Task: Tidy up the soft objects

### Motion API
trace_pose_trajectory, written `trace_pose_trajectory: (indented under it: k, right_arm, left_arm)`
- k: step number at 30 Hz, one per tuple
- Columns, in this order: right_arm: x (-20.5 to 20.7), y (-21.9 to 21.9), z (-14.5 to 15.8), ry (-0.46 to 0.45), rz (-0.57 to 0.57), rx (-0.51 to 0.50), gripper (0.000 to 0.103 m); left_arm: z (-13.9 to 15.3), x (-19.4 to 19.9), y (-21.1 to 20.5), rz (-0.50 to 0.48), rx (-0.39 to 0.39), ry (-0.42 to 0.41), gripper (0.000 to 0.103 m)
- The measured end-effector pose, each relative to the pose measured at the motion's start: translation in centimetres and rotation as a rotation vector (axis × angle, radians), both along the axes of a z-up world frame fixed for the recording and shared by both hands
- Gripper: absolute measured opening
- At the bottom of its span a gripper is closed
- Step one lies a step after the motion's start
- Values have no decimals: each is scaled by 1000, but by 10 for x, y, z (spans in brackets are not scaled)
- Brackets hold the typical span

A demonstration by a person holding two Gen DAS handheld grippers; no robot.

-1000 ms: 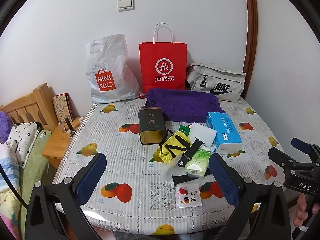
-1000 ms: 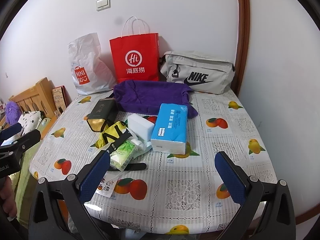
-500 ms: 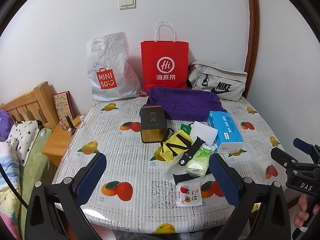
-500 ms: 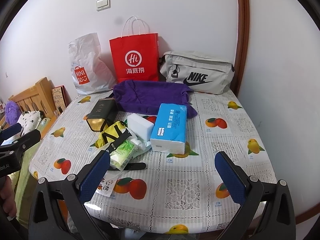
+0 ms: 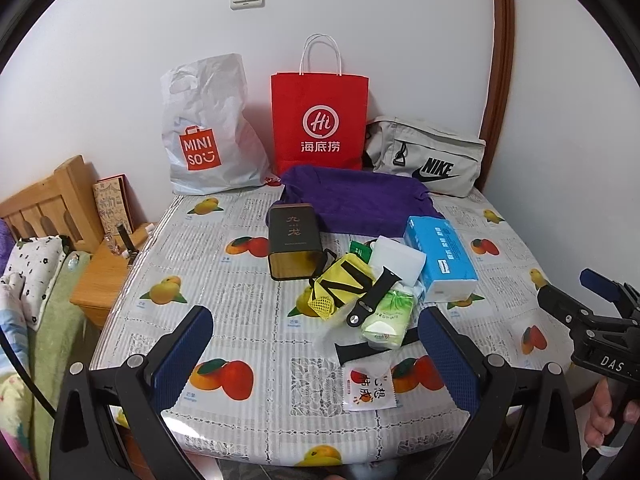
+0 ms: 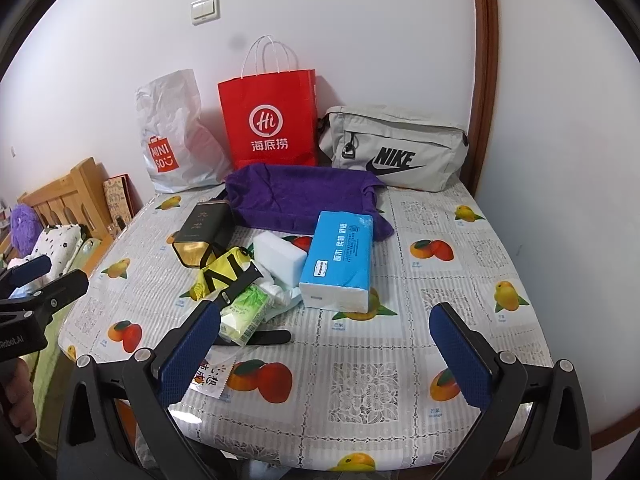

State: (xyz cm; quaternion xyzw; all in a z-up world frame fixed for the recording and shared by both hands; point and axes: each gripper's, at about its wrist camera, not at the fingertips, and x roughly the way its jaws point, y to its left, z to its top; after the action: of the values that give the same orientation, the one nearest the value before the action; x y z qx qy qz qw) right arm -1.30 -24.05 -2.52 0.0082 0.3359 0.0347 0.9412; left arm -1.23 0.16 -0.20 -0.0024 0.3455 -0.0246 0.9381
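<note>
A purple towel (image 5: 356, 200) (image 6: 300, 196) lies at the back of the table, in front of a grey Nike bag (image 5: 426, 156) (image 6: 394, 152). Before the towel sits a heap: a blue tissue pack (image 5: 440, 256) (image 6: 340, 260), a white sponge block (image 5: 396, 262) (image 6: 280, 256), a green wipes pack (image 5: 388, 316) (image 6: 244, 314), a yellow mesh pouch (image 5: 340, 286) (image 6: 218, 274) and a black watch strap (image 5: 374, 296). My left gripper (image 5: 316, 352) hangs open over the near table edge, holding nothing. My right gripper (image 6: 324, 352) is open too, nearer the right side.
A dark tea tin (image 5: 294, 246) (image 6: 204, 232) lies left of the heap. A red paper bag (image 5: 320, 120) (image 6: 268, 120) and a white Miniso bag (image 5: 204, 128) (image 6: 168, 136) stand against the wall. A small snack sachet (image 5: 368, 386) lies near the front edge. A bed and wooden nightstand (image 5: 100, 276) are to the left.
Both grippers stay open; the left view has drifted slightly, so the scene sits a little lower. Nothing on the table has moved.
</note>
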Motion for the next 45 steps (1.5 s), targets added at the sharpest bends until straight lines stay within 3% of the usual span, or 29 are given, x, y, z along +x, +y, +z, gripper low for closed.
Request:
trace_pose_trajectory:
  k: [5, 12, 21, 33, 36, 39, 41, 45]
  right_arm:
    - [3, 0, -5, 5, 0, -6, 103]
    - [15, -1, -18, 23, 2, -2, 103]
    - [43, -1, -45, 66, 20, -2, 103]
    - [70, -35, -80, 133, -63, 23, 103]
    - [76, -40, -89, 152, -85, 8, 103]
    - [82, -46, -100, 177, -97, 1, 103]
    - [86, -48, -106, 193, -101, 2, 103]
    - [92, -51, -117, 217, -109, 4, 103]
  left_arm:
    - [-8, 2, 0, -9, 0, -19, 103]
    - [-34, 21, -9, -67, -12, 29, 103]
    - [-80, 71, -27, -142, -12, 162, 103]
    - [-118, 128, -58, -280, 46, 198, 96]
    - [-127, 139, -65, -301, 79, 209, 88]
    - [-135, 148, -71, -336, 89, 232, 73]
    - [-141, 155, -72, -359, 78, 251, 57]
    - [-147, 160, -76, -407, 55, 263, 42]
